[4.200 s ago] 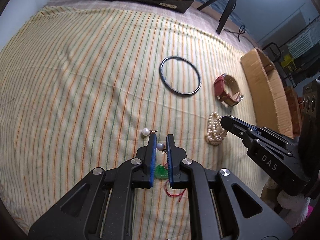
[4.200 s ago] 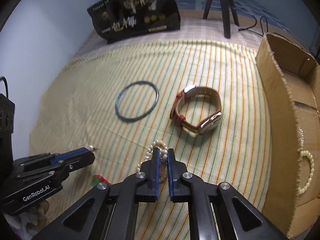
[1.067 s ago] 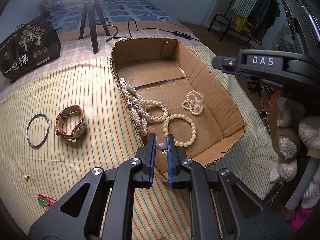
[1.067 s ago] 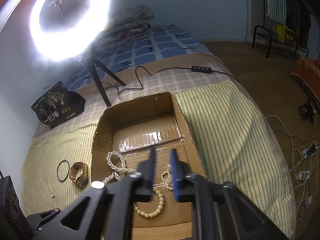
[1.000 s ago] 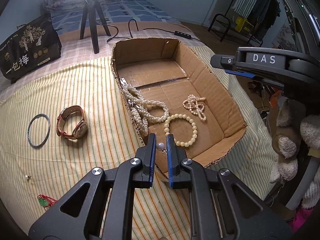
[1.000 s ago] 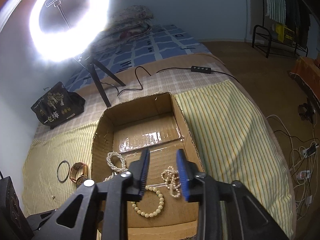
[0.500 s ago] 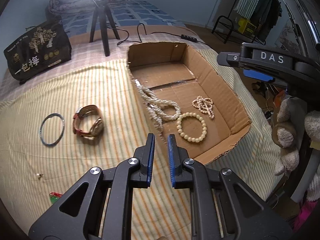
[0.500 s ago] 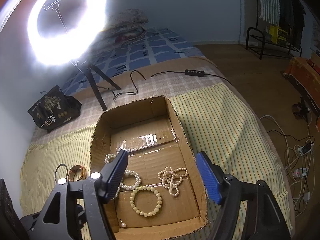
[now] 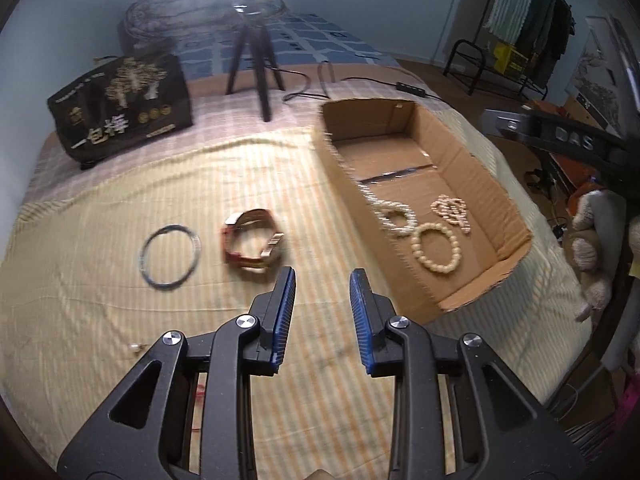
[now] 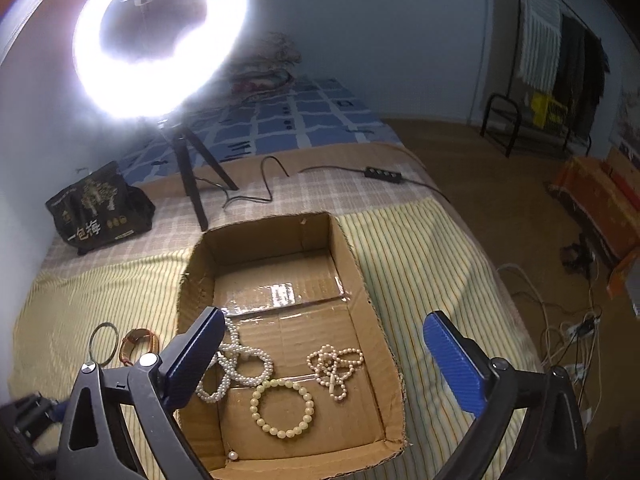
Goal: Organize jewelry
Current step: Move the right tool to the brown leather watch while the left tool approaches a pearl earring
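Bed (image 9: 100,300) under a yellow striped sheet, checked cloth at the far end, blue patterned bedding beyond. Lit ring light (image 10: 160,36) on a tripod (image 9: 252,60) on the checked part; cable and switch box (image 10: 382,174) trailing right. Black printed bag (image 9: 120,104) far left. Wood floor right of bed, with a clothes rack (image 10: 540,60) by the wall and loose cables.

Cardboard box (image 10: 192,280) open on the sheet. Inside: white pearl strand (image 10: 240,364), cream bead bracelet (image 10: 282,408), small pearl tangle (image 10: 334,364), one loose pearl (image 10: 232,455) at the near wall.

Outside the box, well apart from it: watch (image 9: 252,242), dark bangle (image 9: 170,256) left of it, pearl earring (image 9: 134,347) nearer the camera.

Left hand-held gripper (image 9: 322,312): just been opening, jaws slightly apart, nothing between, over bare sheet.

Right hand-held gripper (image 10: 320,356): just been opening, spread wide, nothing between, above the box.
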The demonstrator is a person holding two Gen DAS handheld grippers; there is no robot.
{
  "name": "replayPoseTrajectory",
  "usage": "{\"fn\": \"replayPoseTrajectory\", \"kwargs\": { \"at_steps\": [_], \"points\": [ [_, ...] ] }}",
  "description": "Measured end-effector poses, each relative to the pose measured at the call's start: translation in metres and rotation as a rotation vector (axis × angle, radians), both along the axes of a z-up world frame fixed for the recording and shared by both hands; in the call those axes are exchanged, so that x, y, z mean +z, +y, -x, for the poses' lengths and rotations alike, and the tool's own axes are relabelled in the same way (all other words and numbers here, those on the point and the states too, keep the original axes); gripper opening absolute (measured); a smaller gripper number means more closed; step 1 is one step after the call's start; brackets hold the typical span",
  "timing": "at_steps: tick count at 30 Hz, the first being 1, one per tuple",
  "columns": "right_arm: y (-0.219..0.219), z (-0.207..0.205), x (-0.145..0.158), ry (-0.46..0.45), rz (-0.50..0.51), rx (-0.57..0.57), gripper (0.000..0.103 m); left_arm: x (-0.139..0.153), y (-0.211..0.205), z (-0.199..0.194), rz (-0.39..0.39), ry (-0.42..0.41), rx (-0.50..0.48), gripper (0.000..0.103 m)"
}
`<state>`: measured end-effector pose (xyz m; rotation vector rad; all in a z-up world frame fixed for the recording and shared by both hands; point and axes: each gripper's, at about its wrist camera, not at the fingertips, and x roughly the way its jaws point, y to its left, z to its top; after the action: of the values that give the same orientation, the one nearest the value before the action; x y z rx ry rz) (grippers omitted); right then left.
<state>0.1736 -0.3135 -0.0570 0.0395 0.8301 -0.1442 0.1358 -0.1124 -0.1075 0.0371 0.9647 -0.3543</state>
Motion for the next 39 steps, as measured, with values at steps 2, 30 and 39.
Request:
{"fn": "replayPoseTrajectory", "kwargs": {
  "at_steps": [2, 30, 39],
  "points": [
    [0.009, 0.004, 0.002, -0.013, 0.026, 0.034, 0.101, -0.001, 0.015, -0.001, -0.003, -0.001, 0.024, 0.028],
    [0.142, 0.0, -0.049, 0.217, -0.196, 0.378, 0.06, -0.048, 0.179, -0.007, 0.104, 0.203, 0.288, 0.027],
    [0.149, -0.035, -0.089, 0.325, -0.22, 0.328, 0.038, -0.067, 0.174, -0.014, 0.112, 0.273, 0.289, 0.027]
  ]
}}
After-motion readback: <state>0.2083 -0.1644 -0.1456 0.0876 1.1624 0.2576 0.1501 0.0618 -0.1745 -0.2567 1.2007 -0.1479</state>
